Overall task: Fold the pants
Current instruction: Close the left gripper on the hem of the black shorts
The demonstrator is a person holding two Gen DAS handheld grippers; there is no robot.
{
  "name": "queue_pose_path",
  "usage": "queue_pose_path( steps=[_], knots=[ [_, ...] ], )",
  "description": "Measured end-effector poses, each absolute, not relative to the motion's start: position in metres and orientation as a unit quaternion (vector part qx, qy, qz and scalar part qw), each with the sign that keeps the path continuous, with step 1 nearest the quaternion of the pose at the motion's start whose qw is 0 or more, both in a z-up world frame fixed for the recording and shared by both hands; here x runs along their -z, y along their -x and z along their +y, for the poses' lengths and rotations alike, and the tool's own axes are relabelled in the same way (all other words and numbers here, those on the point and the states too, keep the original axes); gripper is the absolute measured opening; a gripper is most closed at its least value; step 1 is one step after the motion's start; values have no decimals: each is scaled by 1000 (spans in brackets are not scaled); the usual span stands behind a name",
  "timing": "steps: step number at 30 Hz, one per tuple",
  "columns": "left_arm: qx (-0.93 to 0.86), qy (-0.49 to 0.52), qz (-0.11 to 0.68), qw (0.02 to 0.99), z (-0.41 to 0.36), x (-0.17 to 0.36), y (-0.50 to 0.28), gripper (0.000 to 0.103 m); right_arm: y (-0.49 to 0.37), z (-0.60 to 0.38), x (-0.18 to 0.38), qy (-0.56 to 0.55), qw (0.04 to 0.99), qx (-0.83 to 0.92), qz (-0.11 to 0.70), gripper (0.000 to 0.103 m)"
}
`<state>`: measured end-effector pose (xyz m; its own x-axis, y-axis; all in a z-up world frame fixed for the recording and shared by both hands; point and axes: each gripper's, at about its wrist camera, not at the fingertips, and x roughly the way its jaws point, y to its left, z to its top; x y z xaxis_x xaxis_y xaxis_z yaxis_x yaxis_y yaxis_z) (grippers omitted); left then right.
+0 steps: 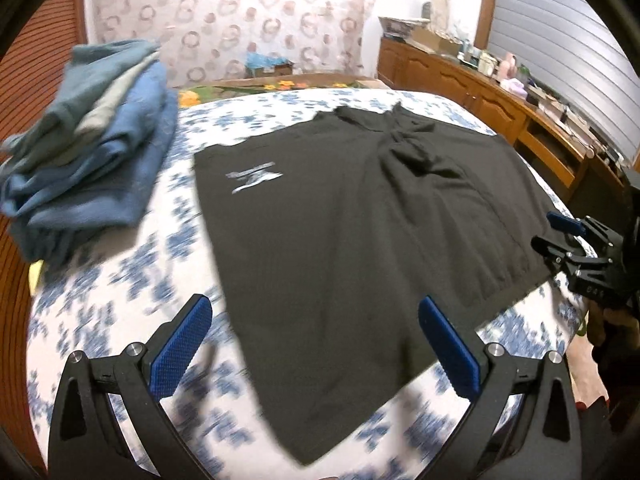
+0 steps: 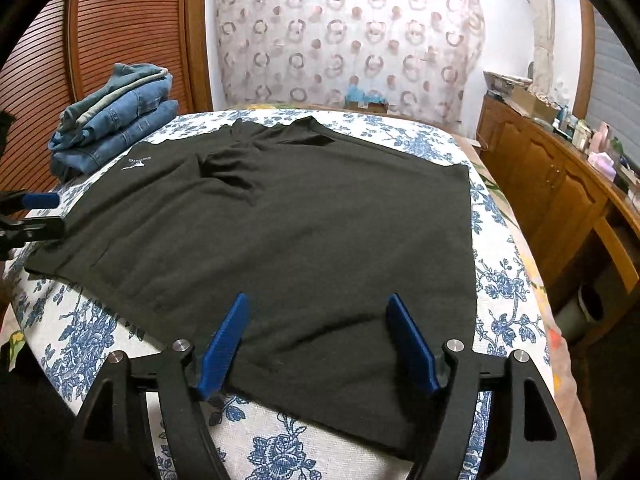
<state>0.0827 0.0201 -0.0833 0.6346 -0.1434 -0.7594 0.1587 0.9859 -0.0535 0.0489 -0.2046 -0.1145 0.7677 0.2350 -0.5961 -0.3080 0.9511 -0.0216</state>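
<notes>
Dark shorts-like pants point(image 1: 340, 220) with a small white logo point(image 1: 254, 180) lie spread flat on the bed; they also show in the right wrist view point(image 2: 280, 216). My left gripper point(image 1: 316, 344) is open and empty, just above the near edge of the pants. My right gripper point(image 2: 318, 344) is open and empty over the near hem. The right gripper shows in the left wrist view point(image 1: 560, 236) at the pants' right corner. The left gripper shows in the right wrist view point(image 2: 36, 212) at the pants' left corner.
A stack of folded jeans point(image 1: 92, 148) sits at the bed's far left, also in the right wrist view point(image 2: 116, 112). The bed has a blue floral sheet point(image 2: 500, 280). A wooden dresser point(image 2: 560, 184) with clutter stands on the right. A curtain point(image 2: 340, 40) hangs behind.
</notes>
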Motion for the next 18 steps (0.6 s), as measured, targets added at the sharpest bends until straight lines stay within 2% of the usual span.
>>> queue_pose_path(
  steps=[5, 6, 10, 12, 15, 18],
  knots=[
    [66, 8, 417, 907, 43, 90, -65, 102, -46, -203, 117, 60, 939, -145, 306, 75],
    [66, 13, 419, 906, 47, 92, -62, 94, -46, -203, 118, 60, 939, -145, 305, 75],
    [71, 21, 420, 904, 50, 96, -50, 79, -44, -203, 118, 59, 941, -141, 303, 75],
    [75, 20, 417, 905, 50, 96, -42, 66, -43, -202, 118, 60, 941, -139, 302, 75],
    [78, 14, 416, 906, 48, 97, -34, 55, -43, -202, 119, 59, 942, -139, 301, 75],
    [75, 11, 419, 905, 47, 99, -33, 49, -43, -202, 119, 59, 942, -139, 300, 75]
  ],
)
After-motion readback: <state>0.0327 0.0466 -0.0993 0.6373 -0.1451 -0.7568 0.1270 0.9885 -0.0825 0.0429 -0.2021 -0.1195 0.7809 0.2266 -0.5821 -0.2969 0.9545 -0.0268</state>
